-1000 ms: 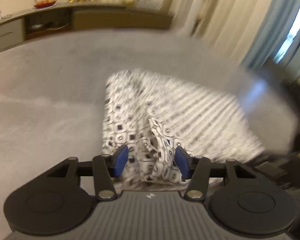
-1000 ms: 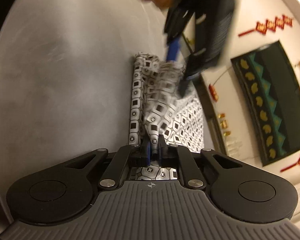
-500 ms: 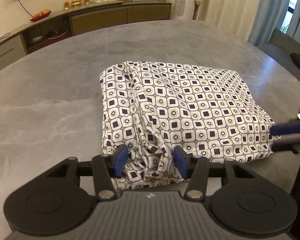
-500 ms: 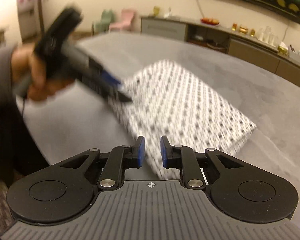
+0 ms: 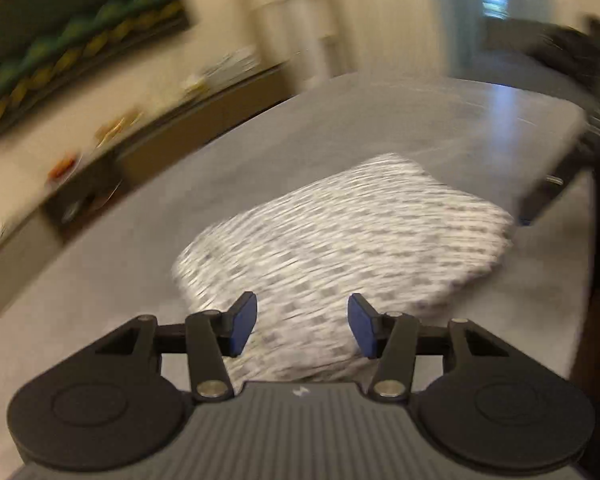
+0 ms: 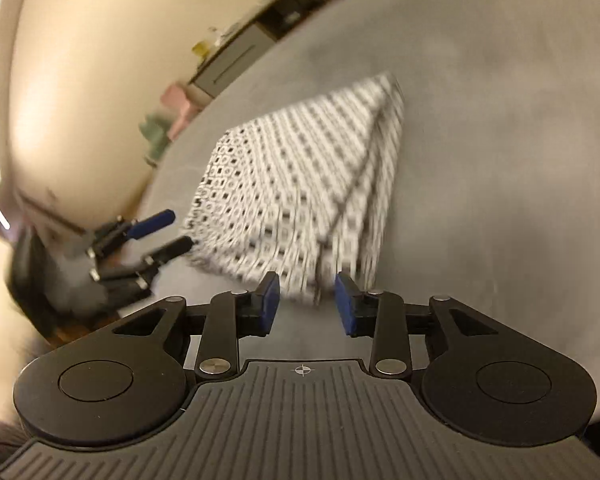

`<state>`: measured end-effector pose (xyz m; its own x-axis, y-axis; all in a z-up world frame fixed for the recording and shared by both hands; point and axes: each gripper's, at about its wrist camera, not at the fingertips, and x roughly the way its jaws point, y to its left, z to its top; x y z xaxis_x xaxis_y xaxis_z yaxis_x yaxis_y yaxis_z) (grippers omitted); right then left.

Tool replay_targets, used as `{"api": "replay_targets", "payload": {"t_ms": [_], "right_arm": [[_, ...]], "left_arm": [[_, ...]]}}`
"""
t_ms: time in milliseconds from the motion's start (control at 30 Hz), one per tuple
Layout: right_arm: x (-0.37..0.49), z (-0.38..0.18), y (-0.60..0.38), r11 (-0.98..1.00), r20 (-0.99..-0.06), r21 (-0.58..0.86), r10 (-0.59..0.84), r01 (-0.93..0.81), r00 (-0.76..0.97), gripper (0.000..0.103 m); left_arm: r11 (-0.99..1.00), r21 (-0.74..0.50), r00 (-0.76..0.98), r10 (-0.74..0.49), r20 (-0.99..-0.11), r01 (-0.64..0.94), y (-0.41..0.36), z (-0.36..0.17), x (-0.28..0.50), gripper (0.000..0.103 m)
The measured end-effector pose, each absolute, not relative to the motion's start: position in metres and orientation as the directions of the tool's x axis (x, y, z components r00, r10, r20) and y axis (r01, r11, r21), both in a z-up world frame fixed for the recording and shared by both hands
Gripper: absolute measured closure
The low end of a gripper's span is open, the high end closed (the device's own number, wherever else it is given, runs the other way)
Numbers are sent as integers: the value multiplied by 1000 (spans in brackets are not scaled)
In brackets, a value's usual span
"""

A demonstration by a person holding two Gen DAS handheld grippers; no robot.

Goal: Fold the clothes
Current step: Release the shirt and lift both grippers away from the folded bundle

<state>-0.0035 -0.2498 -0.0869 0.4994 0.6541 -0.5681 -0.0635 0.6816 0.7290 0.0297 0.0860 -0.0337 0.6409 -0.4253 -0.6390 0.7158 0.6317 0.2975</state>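
Observation:
A folded garment (image 5: 340, 248) in a black-and-white square print lies flat on the grey table (image 5: 120, 280). My left gripper (image 5: 303, 328) hovers open over its near edge, with nothing pressed between the blue pads. In the right wrist view the garment (image 6: 300, 184) shows as a layered rectangle, one corner reaching toward my right gripper (image 6: 308, 302). Its jaws are opening, and the pads stand apart from the cloth. The left gripper (image 6: 164, 236) also appears there, open, beside the garment's left corner. Both views are motion-blurred.
Bare grey table (image 6: 500, 160) surrounds the garment. A long sideboard (image 5: 160, 140) with small items runs along the wall under a dark painting (image 5: 80, 48). Pink and green chairs (image 6: 172, 112) stand beyond the table, with curtains (image 5: 300, 20) at the back.
My right gripper was shut on the garment's edge; it has let go, drawn back and spread its jaws. Both hands have rolled and swung. The garment now lies folded flat.

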Motion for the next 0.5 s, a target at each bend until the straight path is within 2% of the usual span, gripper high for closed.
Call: {"api": "replay_targets", "payload": {"t_ms": [33, 100, 200, 300, 400, 467, 500], "right_arm": [[-5, -95, -253, 635, -540, 772, 683, -34, 492, 63], [-5, -108, -258, 544, -484, 839, 730, 19, 482, 62], [5, -112, -253, 498, -453, 866, 744, 45, 491, 62], [7, -113, -252, 485, -444, 873, 741, 56, 504, 61], [2, -116, -259, 463, -431, 883, 737, 77, 521, 59], [0, -120, -265, 441, -420, 892, 732, 96, 536, 57], [-1, -122, -267, 425, -411, 899, 733, 107, 541, 56]], "left_arm": [[588, 300, 614, -456, -644, 751, 76, -38, 22, 52], [495, 305, 556, -511, -655, 814, 55, -47, 7, 49], [388, 386, 542, -487, -685, 837, 22, -75, -9, 49], [407, 408, 571, -483, -664, 817, 8, -85, -3, 50], [466, 373, 583, -479, -656, 803, 6, -83, 8, 61], [506, 339, 587, -489, -646, 794, 11, -78, 13, 79], [531, 297, 578, -505, -642, 794, 15, -72, 14, 82]]}}
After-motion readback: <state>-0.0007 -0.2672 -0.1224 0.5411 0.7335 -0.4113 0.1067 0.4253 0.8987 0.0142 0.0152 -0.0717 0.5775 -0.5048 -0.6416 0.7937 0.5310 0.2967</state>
